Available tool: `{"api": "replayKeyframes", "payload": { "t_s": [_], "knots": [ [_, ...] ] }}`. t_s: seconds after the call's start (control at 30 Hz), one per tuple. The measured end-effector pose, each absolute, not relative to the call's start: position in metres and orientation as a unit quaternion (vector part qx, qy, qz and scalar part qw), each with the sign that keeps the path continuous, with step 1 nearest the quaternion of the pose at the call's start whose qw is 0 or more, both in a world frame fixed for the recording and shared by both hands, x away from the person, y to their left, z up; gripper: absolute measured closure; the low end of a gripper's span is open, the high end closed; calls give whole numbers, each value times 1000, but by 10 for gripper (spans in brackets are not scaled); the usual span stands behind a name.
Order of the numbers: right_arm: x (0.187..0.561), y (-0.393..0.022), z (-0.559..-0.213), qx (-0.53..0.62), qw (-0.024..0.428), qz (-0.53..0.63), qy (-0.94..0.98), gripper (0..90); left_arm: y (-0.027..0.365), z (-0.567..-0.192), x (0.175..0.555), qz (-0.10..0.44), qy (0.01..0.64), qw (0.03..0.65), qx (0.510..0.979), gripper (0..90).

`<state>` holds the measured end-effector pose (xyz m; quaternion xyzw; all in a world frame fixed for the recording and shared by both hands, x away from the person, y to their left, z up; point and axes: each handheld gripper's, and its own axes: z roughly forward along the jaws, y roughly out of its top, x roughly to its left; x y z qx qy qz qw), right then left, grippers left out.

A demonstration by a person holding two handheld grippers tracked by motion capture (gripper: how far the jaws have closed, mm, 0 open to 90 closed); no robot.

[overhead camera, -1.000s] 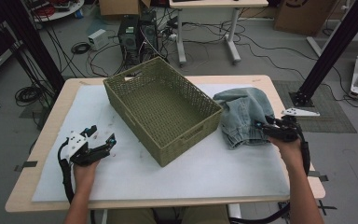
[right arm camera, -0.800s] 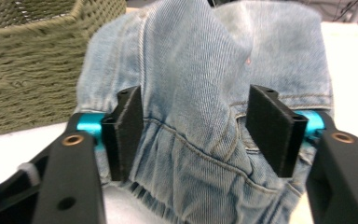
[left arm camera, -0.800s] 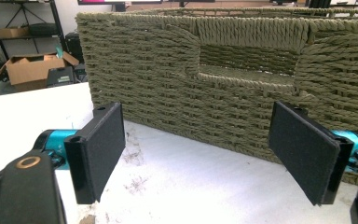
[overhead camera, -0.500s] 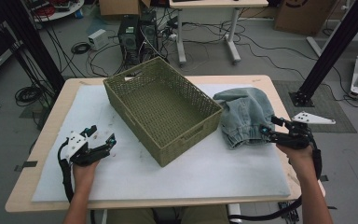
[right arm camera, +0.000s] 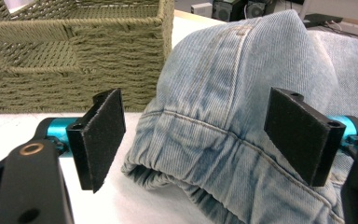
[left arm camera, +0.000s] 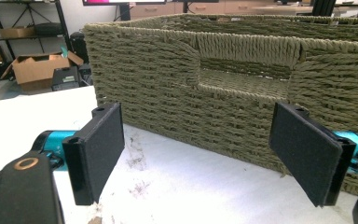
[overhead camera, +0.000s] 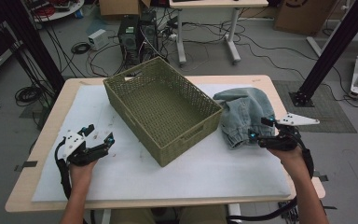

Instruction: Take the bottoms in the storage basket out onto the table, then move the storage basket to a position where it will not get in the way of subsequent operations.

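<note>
Denim garment (overhead camera: 242, 114) heaped on the desk (overhead camera: 135, 182) just beside the wicker basket (overhead camera: 163, 109), not yet inside. Right claw (overhead camera: 261, 128) just been opening, gaping at its hem, gripping nothing. Left claw (overhead camera: 98, 134) wide open, idle. Grasp and drop-in remaining.

Crumpled light-blue denim garment (overhead camera: 243, 114) with stitched seams and a gathered elastic hem, heaped on the white table cover, right of and just beside the olive-green woven rectangular basket (overhead camera: 163, 109), which stands upright, empty, set askew mid-table.
</note>
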<state>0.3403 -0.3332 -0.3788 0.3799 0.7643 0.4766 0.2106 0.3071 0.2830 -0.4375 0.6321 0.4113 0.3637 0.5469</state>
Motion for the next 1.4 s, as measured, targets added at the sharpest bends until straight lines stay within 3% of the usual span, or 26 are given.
{"api": "replayKeyframes", "payload": {
  "t_s": [0.63,1.4],
  "knots": [
    [346,-326,-379,374,206,480,767,208,281,-433,307,362,415,528,647,180],
    [363,-275,-373,306,160,473,810,208,264,-416,306,355,406,521,661,180]
  ]
}}
